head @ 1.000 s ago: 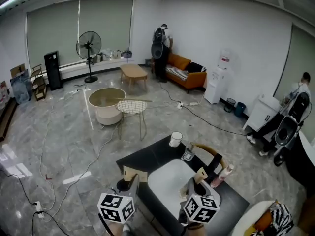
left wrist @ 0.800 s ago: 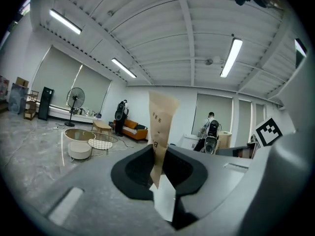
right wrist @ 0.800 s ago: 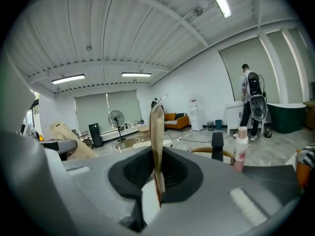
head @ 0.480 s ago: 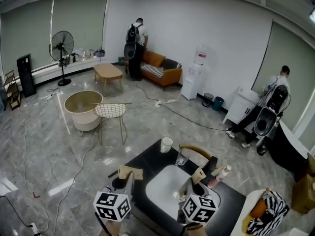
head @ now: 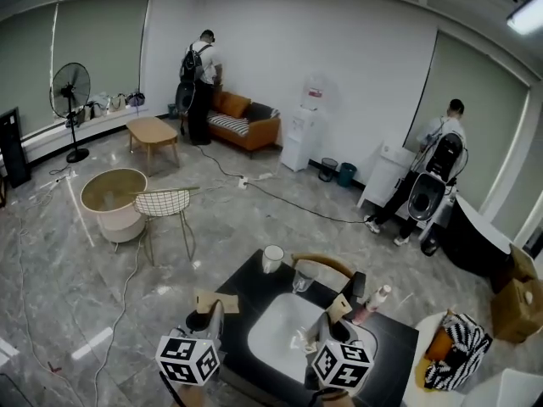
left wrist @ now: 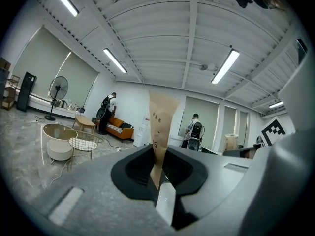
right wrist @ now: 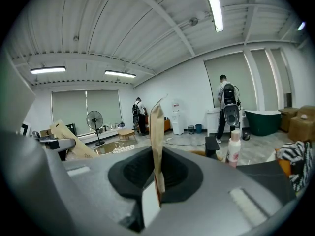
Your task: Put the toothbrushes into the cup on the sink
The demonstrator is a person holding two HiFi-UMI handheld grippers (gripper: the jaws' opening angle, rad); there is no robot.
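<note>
My left gripper (head: 211,312) is shut on a flat brown paper toothbrush packet (head: 216,302), which stands upright between its jaws (left wrist: 160,127). It hovers over the black counter just left of the white sink basin (head: 284,337). My right gripper (head: 333,320) is shut on a second brown packet (head: 341,306), upright in its own view (right wrist: 156,132), at the basin's right rim. A white cup (head: 272,259) stands at the counter's far corner. A clear glass (head: 302,280) sits beside it, behind the basin.
A pink-capped bottle (head: 373,303) and a black faucet (head: 357,285) stand right of the basin. A wire chair (head: 165,206), a round tub (head: 113,197) and floor cables lie beyond the counter. Two people stand far off by the walls. A striped cloth (head: 454,359) lies at the right.
The head view has swung to the right, so the room has slid left in the picture. Both grippers stay low at the sink's near side, each still holding its packet.
</note>
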